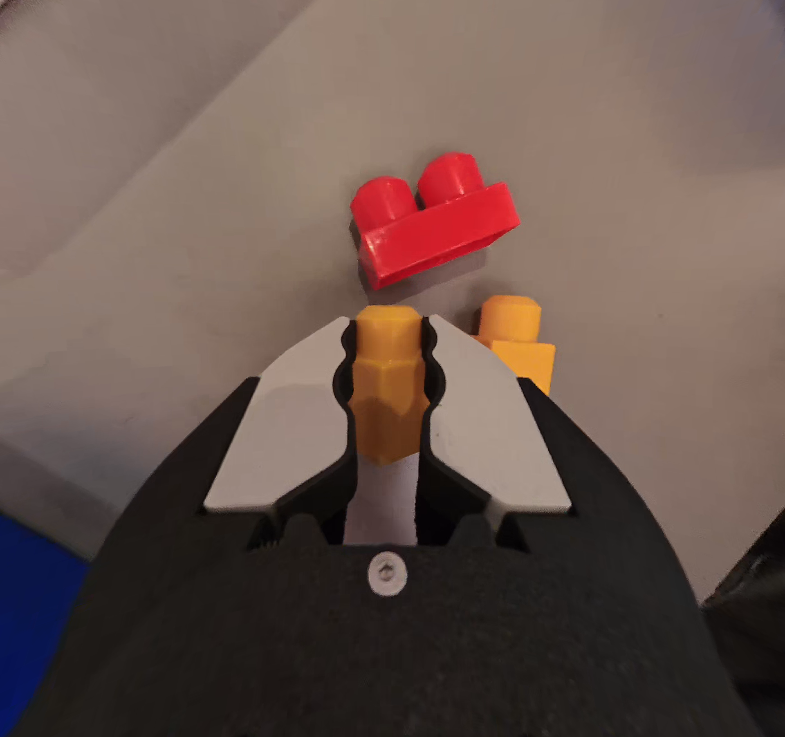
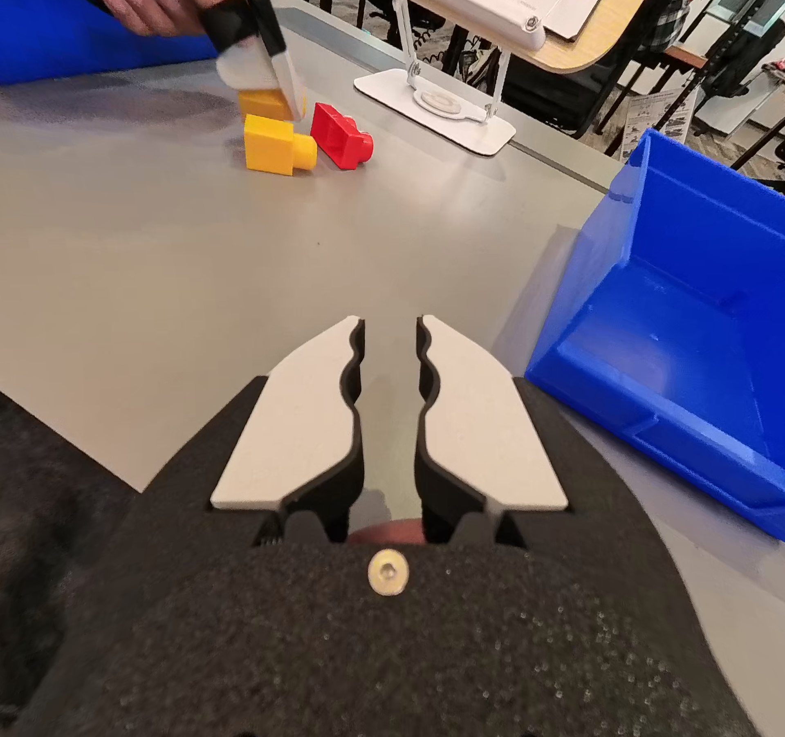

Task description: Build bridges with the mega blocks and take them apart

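Gripping: left gripper (image 1: pixel 388 326) is clamped on a yellow block (image 1: pixel 387 381) lying on its side on the grey table (image 1: pixel 212 249).
Right gripper (image 2: pixel 391 326): jaws narrowly parted, holding nothing, hovering near the table edge beside the blue bin (image 2: pixel 679 334), well apart from the blocks.
Second yellow block (image 2: pixel 276 149): on its side, just beside the held one.
Red block (image 1: pixel 429 224): two studs, tipped on its side, near both yellow ones.
Handling: judged light, rigid, smooth plastic; slip is likely on glossy faces.
Hold point: flat opposing side walls of the body, not the rounded studs.
Stage: no bridge is assembled; all three pieces lie loose.
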The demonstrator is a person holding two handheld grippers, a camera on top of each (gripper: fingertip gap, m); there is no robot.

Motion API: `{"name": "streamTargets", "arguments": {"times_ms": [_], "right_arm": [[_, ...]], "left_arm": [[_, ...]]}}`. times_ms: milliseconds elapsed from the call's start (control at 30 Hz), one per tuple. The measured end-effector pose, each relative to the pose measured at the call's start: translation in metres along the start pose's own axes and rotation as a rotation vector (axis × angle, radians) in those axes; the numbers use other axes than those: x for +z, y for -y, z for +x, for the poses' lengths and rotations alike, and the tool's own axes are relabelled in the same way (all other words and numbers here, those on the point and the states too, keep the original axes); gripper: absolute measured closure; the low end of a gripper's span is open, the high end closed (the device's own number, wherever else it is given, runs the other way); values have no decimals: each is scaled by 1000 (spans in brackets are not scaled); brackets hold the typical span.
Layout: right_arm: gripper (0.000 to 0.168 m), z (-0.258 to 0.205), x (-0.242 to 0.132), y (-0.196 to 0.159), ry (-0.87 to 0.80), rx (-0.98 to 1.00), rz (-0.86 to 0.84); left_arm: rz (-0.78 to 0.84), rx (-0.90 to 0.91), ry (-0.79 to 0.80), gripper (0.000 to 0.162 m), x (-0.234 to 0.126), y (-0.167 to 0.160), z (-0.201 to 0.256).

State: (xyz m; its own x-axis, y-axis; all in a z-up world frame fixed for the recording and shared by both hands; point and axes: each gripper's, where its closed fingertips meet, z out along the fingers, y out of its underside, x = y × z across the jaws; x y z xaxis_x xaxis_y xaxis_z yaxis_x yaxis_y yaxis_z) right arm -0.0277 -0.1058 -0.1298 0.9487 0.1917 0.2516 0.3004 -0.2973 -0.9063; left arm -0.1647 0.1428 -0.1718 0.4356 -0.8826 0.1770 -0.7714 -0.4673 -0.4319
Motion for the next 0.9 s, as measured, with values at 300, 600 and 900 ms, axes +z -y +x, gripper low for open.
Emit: {"name": "streamTargets", "arguments": {"times_ms": [300, 600, 900], "right_arm": [[146, 2, -4, 1, -7, 2, 6], [146, 2, -4, 0, -17, -24, 0], [146, 4, -4, -1, -24, -26, -3]], "left_arm": [[14, -35, -103, 127, 9, -2, 17], [176, 96, 145, 75, -39, -8, 29], [205, 152, 392, 44, -16, -39, 38]]}}
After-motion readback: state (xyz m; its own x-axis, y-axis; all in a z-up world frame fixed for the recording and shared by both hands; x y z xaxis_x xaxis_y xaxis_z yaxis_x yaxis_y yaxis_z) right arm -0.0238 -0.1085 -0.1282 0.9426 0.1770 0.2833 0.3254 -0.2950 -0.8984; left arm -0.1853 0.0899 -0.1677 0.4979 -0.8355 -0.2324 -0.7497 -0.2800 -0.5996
